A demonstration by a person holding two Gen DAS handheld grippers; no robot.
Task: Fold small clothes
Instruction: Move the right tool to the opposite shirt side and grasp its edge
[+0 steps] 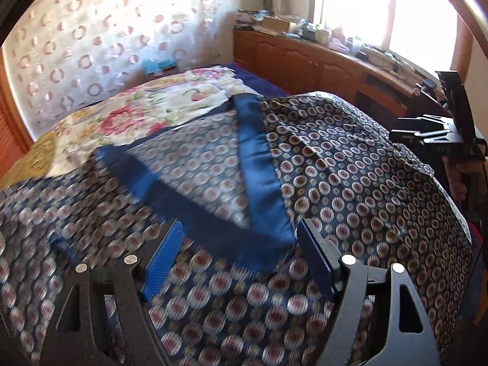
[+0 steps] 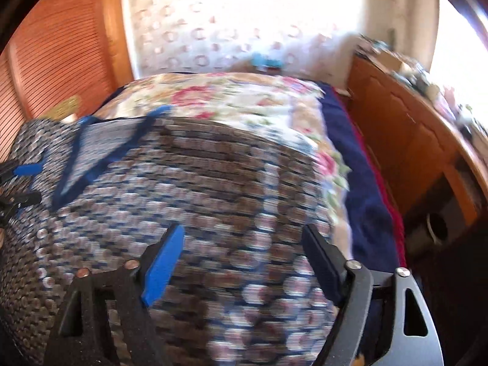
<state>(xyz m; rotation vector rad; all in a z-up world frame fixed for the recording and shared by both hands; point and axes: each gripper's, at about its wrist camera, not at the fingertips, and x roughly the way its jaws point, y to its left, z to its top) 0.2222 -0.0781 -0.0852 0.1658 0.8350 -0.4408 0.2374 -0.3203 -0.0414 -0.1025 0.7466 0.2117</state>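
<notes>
On the bed, over a floral sheet and a dark blue blanket, lies the garment we are folding: a silky navy piece printed with small ringed medallions and edged in plain blue satin. It is spread wide and nearly fills the near half of both wrist views. Its V-shaped satin neckline opens toward the far side, showing the paler inside of the cloth.

We hold the left gripper just above the fabric on the near side of the neckline, its fingers spread wide with nothing pinched between them. The right gripper hangs over the patterned cloth nearer the garment's right edge, also spread and empty; whether its pads brush the cloth we cannot tell, since that view is heavily blurred. In the left view the right gripper appears at the far right edge, beside the garment's drooping side.

We judge this to be the start of a fold: the piece is laid out and neither edge is gripped yet. The next move calls for each gripper to settle on an edge or corner, close on a single layer of the slippery fabric, and carry it across in step. The satin will probably slide, so a firm pinch well in from the hem seems wise.
</notes>
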